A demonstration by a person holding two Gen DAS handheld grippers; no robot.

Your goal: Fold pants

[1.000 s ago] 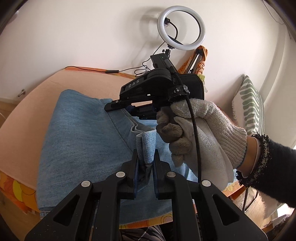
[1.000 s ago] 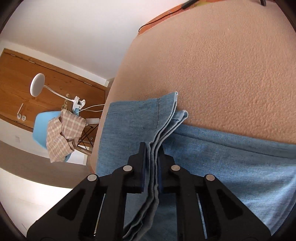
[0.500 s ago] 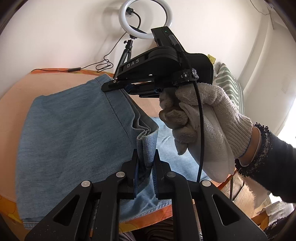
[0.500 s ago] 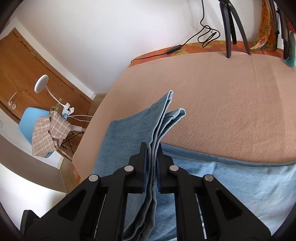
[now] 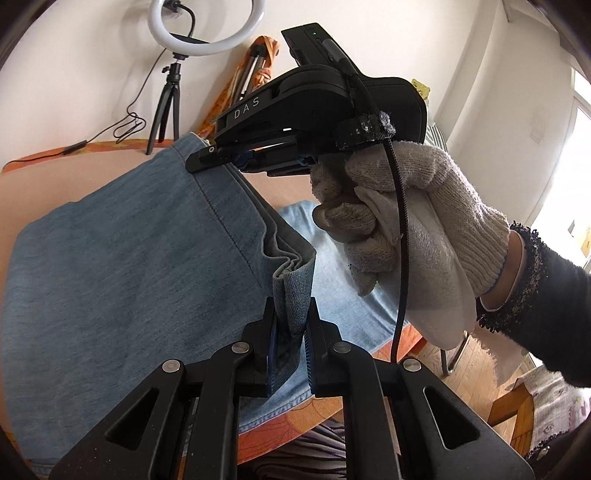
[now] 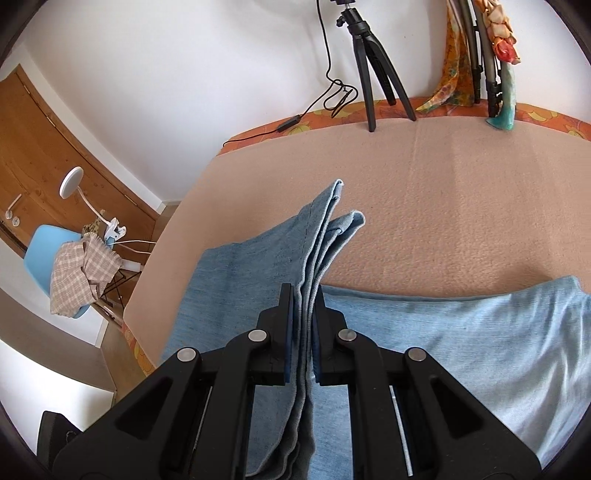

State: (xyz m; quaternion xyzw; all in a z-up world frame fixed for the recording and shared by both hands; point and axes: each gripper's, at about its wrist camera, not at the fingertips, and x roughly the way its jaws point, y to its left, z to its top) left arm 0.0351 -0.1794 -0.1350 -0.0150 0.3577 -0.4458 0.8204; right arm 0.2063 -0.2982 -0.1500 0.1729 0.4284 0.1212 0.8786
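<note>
Pinching a bunched corner of the pants [image 5: 122, 266], the left hand-held gripper [image 5: 290, 325] shows in the left wrist view with its jaws narrow on the denim folds, the cloth raised off the worktop [image 5: 55, 184] and stretched up toward the right hand-held gripper [image 5: 207, 158], which grips the far end of the same edge. A gloved hand [image 5: 406, 229] holds that second tool, its cable hanging down past the glove. Behind stand a ring light [image 5: 207, 29] on a small tripod [image 5: 166, 107] against the white wall. In the right wrist view, the right hand-held gripper [image 6: 303, 317] is clamped on several stacked denim layers whose tips rise beyond the jaws, while the lower part of the pants [image 6: 461, 339] lies flat on the peach-covered worktop [image 6: 461, 184]. Beyond the worktop's edge, to the left, are a blue chair [image 6: 40, 251] draped with a checked cloth [image 6: 81, 273], a white lamp [image 6: 72, 184] and a wooden door [image 6: 37, 147].
</note>
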